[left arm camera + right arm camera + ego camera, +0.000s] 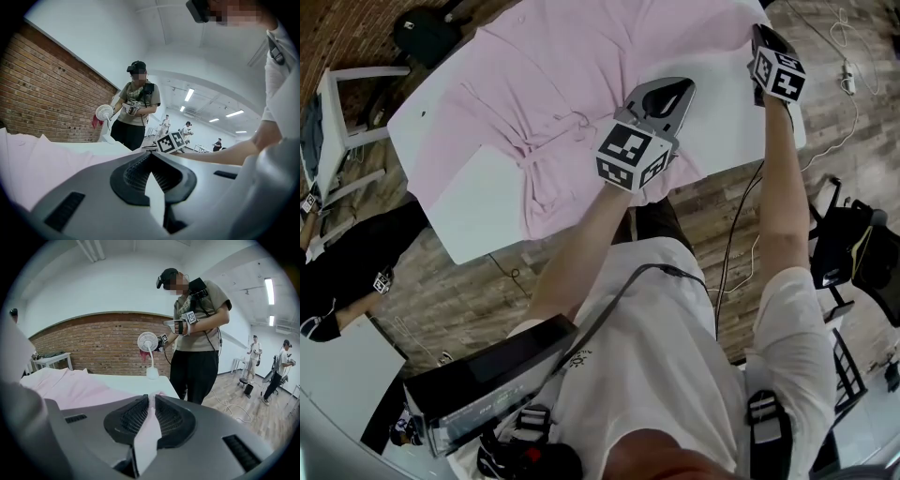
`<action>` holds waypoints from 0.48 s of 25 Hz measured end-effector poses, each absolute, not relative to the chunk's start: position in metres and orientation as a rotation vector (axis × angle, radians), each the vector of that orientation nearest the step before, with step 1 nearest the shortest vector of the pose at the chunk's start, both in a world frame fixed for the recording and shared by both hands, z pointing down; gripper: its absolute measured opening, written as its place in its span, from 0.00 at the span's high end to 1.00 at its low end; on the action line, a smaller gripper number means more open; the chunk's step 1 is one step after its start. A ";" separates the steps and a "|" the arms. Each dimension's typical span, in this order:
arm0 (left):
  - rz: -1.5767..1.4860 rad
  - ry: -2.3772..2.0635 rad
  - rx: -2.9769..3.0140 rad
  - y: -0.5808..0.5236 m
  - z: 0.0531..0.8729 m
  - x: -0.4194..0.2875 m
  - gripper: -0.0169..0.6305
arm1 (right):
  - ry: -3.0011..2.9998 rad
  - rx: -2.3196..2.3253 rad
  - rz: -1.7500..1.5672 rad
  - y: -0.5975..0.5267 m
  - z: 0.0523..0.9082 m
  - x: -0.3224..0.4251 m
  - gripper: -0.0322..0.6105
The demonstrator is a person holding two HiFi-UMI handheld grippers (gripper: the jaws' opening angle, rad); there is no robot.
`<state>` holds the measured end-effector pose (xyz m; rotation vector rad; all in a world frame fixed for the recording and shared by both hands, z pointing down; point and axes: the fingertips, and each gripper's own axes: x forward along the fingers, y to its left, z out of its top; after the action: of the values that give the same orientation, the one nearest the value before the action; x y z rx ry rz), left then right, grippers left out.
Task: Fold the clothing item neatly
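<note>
The left claw and right claw pinch pink shirt (on table).

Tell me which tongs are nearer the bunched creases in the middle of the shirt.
Left. The left tongs grip the shirt just right of the creases; the right tongs hold its far right edge.

One pink shirt, one white table, two claws, one desk fan
</note>
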<state>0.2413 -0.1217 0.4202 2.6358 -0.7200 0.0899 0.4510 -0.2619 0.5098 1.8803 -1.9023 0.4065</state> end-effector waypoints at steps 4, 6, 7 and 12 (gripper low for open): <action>0.081 -0.736 2.634 -0.122 0.417 0.232 0.97 | -1.937 1.871 0.373 -0.265 0.496 0.437 0.87; 0.077 -0.745 2.634 -0.121 0.416 0.226 0.97 | -1.956 1.863 0.361 -0.265 0.491 0.429 0.87; 0.075 -0.749 2.635 -0.120 0.414 0.224 0.97 | -1.963 1.860 0.355 -0.265 0.489 0.425 0.87; 0.057 -0.774 2.641 -0.118 0.407 0.210 0.97 | -2.003 1.847 0.314 -0.266 0.474 0.406 0.87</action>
<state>0.2104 -0.1185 0.4073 2.6414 -0.7742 0.0573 0.4062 -0.2663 0.4736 1.8468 -2.0034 0.3143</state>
